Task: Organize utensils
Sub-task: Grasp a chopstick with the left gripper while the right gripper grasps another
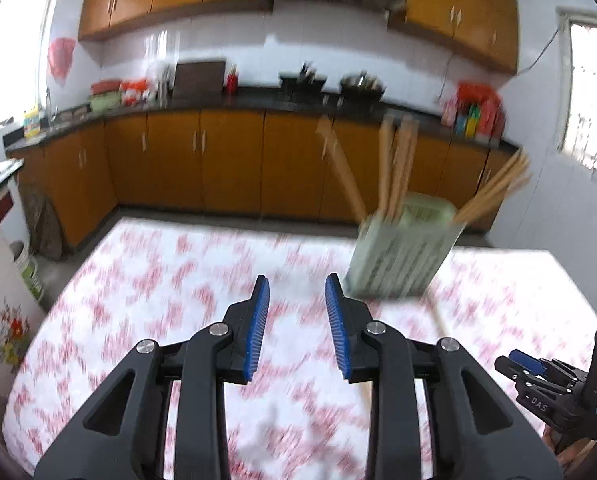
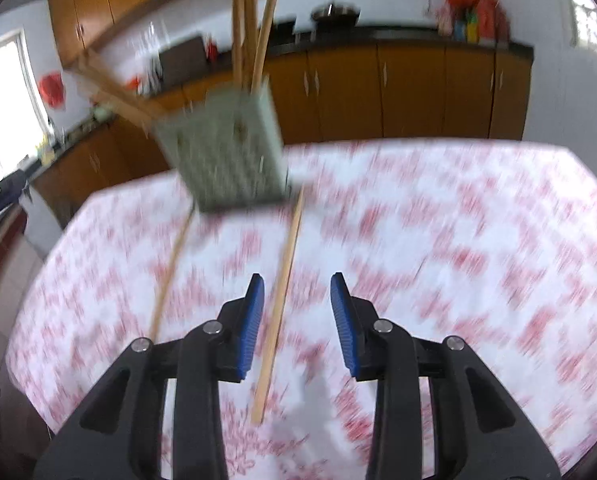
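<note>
Both grippers, left and right, hold their jaws partly open and empty. One loose chopstick lies on the table between the right jaws, another chopstick left of them. The green holder, with more chopsticks, stands ahead.

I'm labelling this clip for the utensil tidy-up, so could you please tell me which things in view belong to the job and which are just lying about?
Belong to the job:
- green chopstick holder, with chopsticks standing in it
- two loose chopsticks on the tablecloth
- left tongs and right tongs, both open and empty

Just lying about:
- wok on the counter
- bottles by the window
- cutting board
</note>
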Motion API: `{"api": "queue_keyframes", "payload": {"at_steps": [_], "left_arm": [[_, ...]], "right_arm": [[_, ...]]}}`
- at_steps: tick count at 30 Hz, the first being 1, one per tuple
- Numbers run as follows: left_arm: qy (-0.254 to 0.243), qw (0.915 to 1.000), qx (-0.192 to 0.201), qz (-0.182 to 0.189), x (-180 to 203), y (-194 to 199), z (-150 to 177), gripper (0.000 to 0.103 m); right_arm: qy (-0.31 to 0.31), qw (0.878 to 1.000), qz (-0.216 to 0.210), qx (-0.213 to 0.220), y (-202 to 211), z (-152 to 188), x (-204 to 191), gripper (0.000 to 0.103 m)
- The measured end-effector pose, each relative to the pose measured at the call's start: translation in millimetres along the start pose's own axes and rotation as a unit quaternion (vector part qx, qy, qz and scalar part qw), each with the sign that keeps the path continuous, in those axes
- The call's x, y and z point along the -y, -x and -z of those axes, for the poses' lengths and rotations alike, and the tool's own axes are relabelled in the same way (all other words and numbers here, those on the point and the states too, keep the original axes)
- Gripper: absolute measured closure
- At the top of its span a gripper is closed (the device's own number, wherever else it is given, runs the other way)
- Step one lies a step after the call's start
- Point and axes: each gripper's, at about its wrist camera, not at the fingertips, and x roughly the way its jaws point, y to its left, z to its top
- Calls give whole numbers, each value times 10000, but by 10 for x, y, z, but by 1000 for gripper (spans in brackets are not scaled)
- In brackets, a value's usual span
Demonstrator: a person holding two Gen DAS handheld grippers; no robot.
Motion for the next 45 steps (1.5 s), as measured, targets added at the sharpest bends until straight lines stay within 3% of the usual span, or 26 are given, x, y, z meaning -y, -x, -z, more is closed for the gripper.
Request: {"api": "queue_keyframes", "payload": {"at_steps": [7,11,13,19,24,33,34,36,45], "left_arm": [[62,9983,-579,95,-31,-238,379,73],[81,9966,-766,297,74,-351,469,73],[92,9949,-907,430,161,-431,544,73],[122,9898,-1233,697,331,-600,740,71],[36,9854,-1502,798,515,-753,884,67],[-217,9846,-1675,453,716,-926,1016,69],[-298,9853,-1649,345,737,-930,1024,72],[-345,9861,-1612,212,730,-936,1026,92],[-3,9862,-1645,-162,190,-1069,875,95]], "right_arm": [[156,9986,184,-463,-348,203,-143,69],[196,9985,350,-374,-354,177,-79,95],[4,9987,351,-376,-362,142,45,95],[-963,9905,961,-224,-304,50,611,95],[-935,9905,982,-214,-300,56,696,95],[-802,9926,878,-239,-307,44,621,95],[-805,9926,872,-240,-310,47,616,95],[-817,9929,822,-247,-322,50,599,95],[-563,9966,535,-286,-389,77,394,95]]}}
